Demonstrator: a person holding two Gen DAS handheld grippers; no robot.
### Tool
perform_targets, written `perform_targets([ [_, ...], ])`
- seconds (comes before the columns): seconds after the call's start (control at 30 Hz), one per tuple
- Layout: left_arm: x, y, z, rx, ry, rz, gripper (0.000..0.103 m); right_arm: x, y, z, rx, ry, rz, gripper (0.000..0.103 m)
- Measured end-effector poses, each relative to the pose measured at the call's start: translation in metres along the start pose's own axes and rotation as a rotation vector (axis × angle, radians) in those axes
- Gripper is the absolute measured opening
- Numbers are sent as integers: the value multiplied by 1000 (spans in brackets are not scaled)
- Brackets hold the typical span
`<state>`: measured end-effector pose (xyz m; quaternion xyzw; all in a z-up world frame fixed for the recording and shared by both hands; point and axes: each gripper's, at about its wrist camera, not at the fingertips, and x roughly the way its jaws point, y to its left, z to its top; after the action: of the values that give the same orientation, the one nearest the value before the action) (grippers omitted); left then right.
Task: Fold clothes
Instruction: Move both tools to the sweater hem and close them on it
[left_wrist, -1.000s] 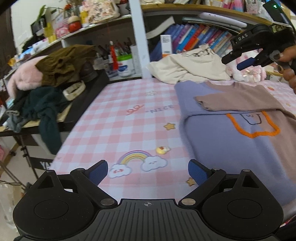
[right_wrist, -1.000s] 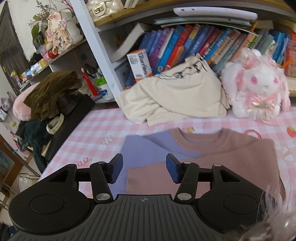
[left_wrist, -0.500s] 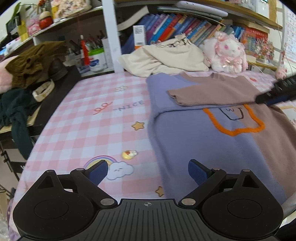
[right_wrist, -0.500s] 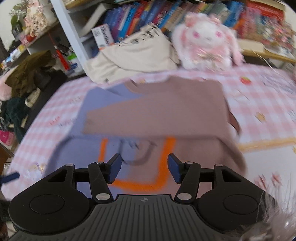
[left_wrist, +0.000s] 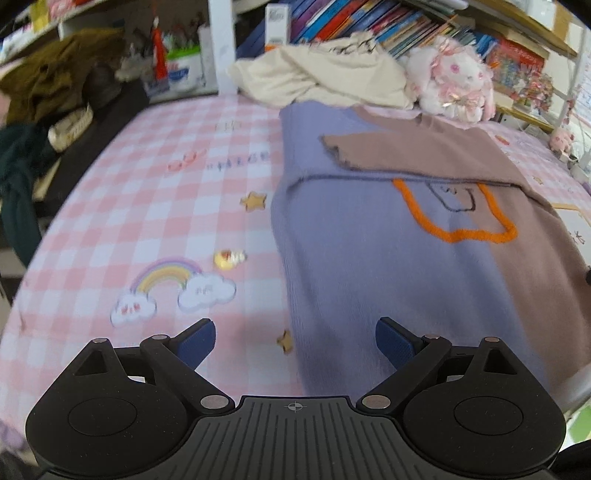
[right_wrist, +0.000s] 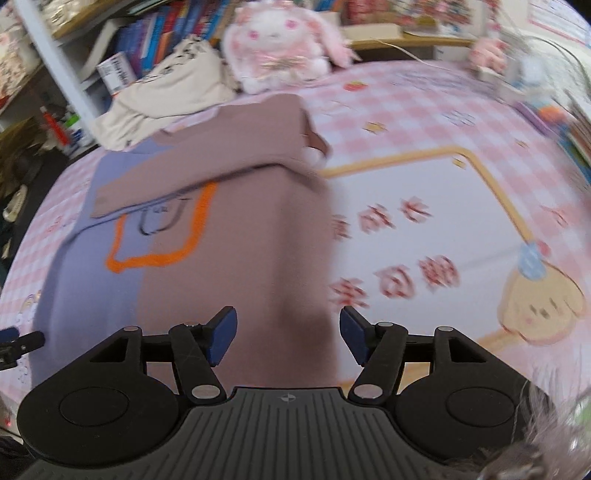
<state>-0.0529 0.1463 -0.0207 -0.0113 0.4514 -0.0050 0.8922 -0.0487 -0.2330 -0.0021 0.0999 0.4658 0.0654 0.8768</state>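
Observation:
A sweater, half lilac and half dusty brown with an orange outline on the chest (left_wrist: 373, 236) (right_wrist: 236, 236), lies flat on the pink checked table, both sleeves folded across its upper part. My left gripper (left_wrist: 294, 341) hovers open over the sweater's near left lilac edge, nothing between its fingers. My right gripper (right_wrist: 288, 334) hangs over the brown right side near the hem; its jaws are opening and no cloth is pinched between them. The left gripper's tip (right_wrist: 14, 341) peeks in at the left edge of the right wrist view.
A cream garment (left_wrist: 325, 74) (right_wrist: 173, 88) and a white plush rabbit (left_wrist: 450, 83) (right_wrist: 280, 48) lie at the table's back under a bookshelf. Dark clothes (left_wrist: 48, 88) pile up at the far left. The pink checked cloth (left_wrist: 155, 206) has printed pictures on it.
My right gripper swept from the sweater's collar down to its lower right side, and its jaws widened. The left gripper shifted a little right and down toward the lilac edge.

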Motion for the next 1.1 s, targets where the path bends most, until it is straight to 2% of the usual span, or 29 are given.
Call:
perform_targets([
  [0.2, 2, 11, -6, -94, 47, 3, 95, -7, -24, -16, 65, 15, -33, 60],
  [0.4, 3, 17, -11, -153, 58, -41, 94, -6, -28, -22, 97, 26, -12, 60],
  [0.5, 3, 16, -11, -158, 50, -26, 91, -2, -23, -20, 66, 29, -12, 53],
  [0.63, 2, 14, -8, -145, 37, 8, 68, 3, -14, -18, 13, 40, -10, 24],
  [0.7, 2, 12, -7, -131, 30, 11, 50, 5, -7, -18, -29, 43, -17, 20],
  [0.73, 1, 11, -6, -122, 26, 10, 34, 6, -4, -19, -51, 44, -21, 16],
  [0.77, 1, 9, -5, -116, 25, 3, 15, 4, -2, -17, -52, 40, -12, 16],
  [0.8, -2, 6, -4, -104, 10, -9, 5, 3, -1, -16, -53, 36, -2, 15],
  [0.83, -8, 1, -3, -82, -21, -18, 5, 1, 1, -15, -54, 32, 8, 15],
  [0.93, -24, -12, 1, -22, -103, -49, 5, -16, 1, -7, 3, -30, 130, 15],
  [1.0, -25, -13, 4, -16, -89, -70, 5, -20, 3, -1, 17, -35, 146, 15],
  [1.1, -16, -6, 1, -46, -22, -95, 12, -11, -1, -1, 49, 18, 126, 15],
])
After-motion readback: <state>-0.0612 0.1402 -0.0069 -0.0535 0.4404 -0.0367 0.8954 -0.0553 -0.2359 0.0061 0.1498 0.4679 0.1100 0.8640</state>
